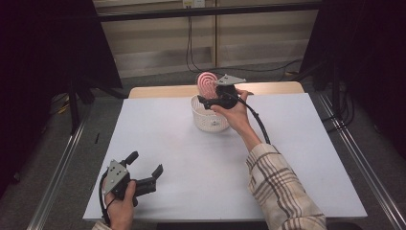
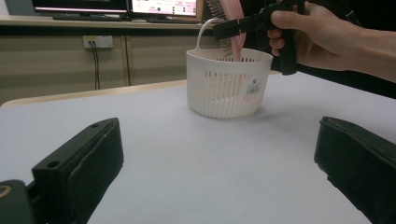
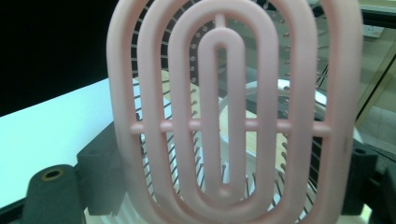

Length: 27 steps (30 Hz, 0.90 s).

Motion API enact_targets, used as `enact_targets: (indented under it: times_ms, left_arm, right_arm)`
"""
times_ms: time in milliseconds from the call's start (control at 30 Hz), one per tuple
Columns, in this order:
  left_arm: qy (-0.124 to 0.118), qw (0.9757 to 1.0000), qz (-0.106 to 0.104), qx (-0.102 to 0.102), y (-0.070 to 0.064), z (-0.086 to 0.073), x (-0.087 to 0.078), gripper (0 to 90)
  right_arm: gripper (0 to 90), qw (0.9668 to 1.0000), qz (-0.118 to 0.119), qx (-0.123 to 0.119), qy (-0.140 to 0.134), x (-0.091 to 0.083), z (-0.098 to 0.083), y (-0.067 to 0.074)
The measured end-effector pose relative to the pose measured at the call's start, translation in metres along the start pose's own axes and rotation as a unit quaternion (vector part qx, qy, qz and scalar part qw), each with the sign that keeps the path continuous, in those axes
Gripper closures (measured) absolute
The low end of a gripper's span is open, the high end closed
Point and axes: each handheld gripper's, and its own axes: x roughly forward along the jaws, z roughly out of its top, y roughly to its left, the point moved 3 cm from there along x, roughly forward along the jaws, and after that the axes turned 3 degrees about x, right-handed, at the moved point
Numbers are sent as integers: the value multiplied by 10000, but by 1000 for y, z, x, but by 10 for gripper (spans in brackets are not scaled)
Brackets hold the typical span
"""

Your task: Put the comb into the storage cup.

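A pink brush [image 1: 207, 82] is clamped between the jaws of the right gripper [image 1: 207, 100], held upright with its lower end inside the white basket [image 1: 209, 119] directly beneath that gripper. The left gripper [image 1: 146, 168] is held with jaws wide apart and nothing between them, low over the table [image 1: 191, 167], well apart from the basket.

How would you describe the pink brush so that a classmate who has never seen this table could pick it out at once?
Start at the white table and find the white basket near its far edge. The brush stands upright above it, clamped by the right gripper. It is the one pink thing there, an oval head of nested loops.
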Motion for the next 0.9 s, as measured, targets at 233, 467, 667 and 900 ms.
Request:
enact_targets:
  times_ms: [233, 467, 667, 900]
  left_arm:
    - [1, 10000, 11, 5, 0, 0, 0, 15]
    - [-2, 10000, 7, 3, 0, 0, 0, 15]
    - [-9, 10000, 9, 0, 0, 0, 0, 15]
    - [-24, 10000, 0, -2, 0, 0, 0, 15]
  right_arm:
    - [171, 10000, 47, -76, 29, 2, 0, 5]
    - [162, 9998, 97, -93, 138, 7, 0, 9]
    - [159, 9995, 100, -157, 246, 14, 1, 15]
    - [152, 9989, 172, -215, 373, 19, 1, 19]
